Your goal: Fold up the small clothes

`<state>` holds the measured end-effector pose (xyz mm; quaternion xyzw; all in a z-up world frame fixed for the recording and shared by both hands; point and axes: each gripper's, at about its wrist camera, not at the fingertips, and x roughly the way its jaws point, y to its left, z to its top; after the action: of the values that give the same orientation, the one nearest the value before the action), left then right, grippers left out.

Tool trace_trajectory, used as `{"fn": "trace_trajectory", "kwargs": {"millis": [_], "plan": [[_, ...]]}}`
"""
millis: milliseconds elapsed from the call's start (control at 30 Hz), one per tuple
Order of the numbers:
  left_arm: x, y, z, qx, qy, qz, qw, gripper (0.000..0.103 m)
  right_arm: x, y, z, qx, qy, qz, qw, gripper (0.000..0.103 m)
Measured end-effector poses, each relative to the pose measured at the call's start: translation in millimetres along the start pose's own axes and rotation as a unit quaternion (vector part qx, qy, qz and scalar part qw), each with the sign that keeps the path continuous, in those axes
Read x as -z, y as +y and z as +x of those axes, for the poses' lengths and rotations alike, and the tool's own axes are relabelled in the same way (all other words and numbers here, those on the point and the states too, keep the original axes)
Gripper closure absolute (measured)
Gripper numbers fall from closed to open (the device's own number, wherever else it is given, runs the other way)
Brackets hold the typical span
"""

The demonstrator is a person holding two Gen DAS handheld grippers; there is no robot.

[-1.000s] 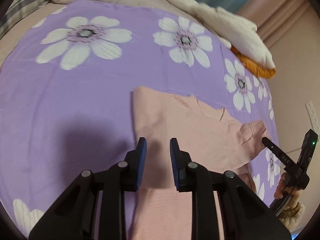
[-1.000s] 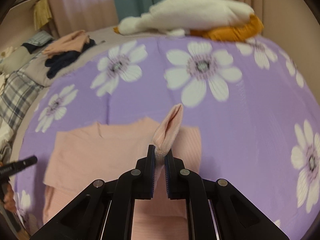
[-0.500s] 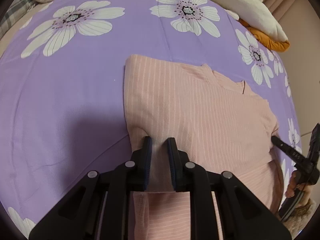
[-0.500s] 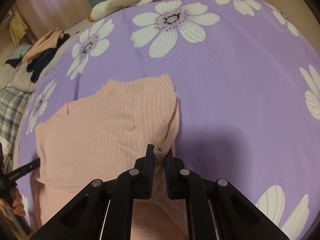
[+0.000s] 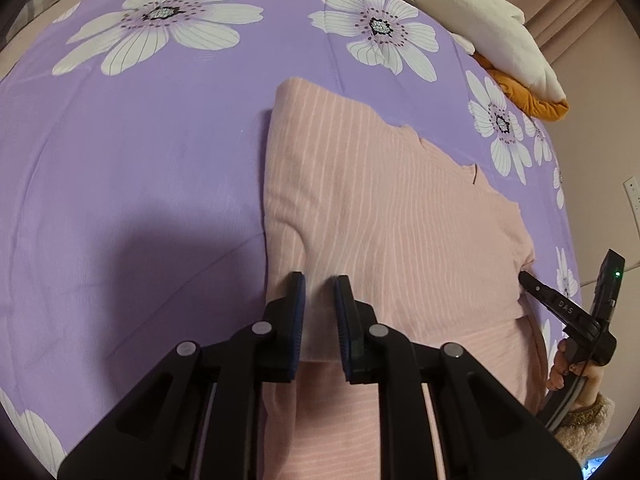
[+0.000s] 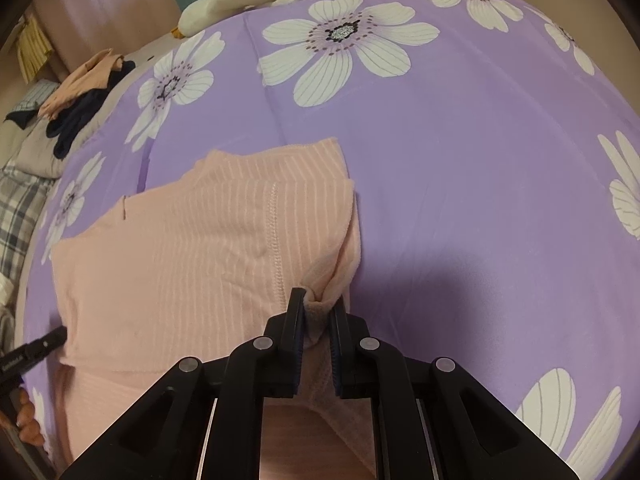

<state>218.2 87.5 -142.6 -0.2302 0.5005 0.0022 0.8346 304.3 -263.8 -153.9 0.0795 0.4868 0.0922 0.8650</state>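
A pink striped top (image 5: 400, 200) lies on the purple flowered bedspread (image 5: 140, 160), its upper part folded over the lower. My left gripper (image 5: 319, 284) sits low at the fold's left side, shut on a flap of the pink cloth. In the right wrist view the same top (image 6: 180, 248) fills the lower left. My right gripper (image 6: 318, 300) is shut on a bunched corner at its right edge. Each gripper shows at the edge of the other's view: the right gripper (image 5: 560, 308) held by a hand (image 5: 568, 368), and the left gripper's tip (image 6: 40, 348).
A white plush blanket over something orange (image 5: 500, 40) lies at the far edge of the bed. Loose pink and dark clothes (image 6: 80, 92) and a plaid cloth (image 6: 20, 208) are piled at the far left. The wall with a socket (image 5: 632, 192) is to the right.
Both grippers have sunk toward the bed with the cloth in them. The flap that stood up from the right gripper now lies flat on the top, and the fold has spread out.
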Motion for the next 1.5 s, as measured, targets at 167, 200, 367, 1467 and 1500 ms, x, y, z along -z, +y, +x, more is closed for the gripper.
{"fn": "trace_trajectory", "kwargs": {"millis": [167,200,367,1467,1500], "plan": [[9,2,-3,0.008,-0.005,-0.003,1.0,0.087,2,1,1,0.003,-0.007,0.002,1.0,0.094],[11,3,-4,0.01,-0.006,-0.004,0.9999,0.087,2,1,1,0.004,-0.008,0.002,1.0,0.094],[18,8,-6,0.028,-0.012,-0.023,0.9993,0.09,6,6,2,0.018,-0.022,-0.01,1.0,0.094],[49,13,-10,0.048,-0.044,-0.042,0.997,0.092,21,17,1,0.049,-0.087,-0.039,0.994,0.094],[49,12,-10,0.047,-0.044,-0.041,0.997,0.092,21,17,1,0.051,-0.088,-0.04,0.994,0.094]]}}
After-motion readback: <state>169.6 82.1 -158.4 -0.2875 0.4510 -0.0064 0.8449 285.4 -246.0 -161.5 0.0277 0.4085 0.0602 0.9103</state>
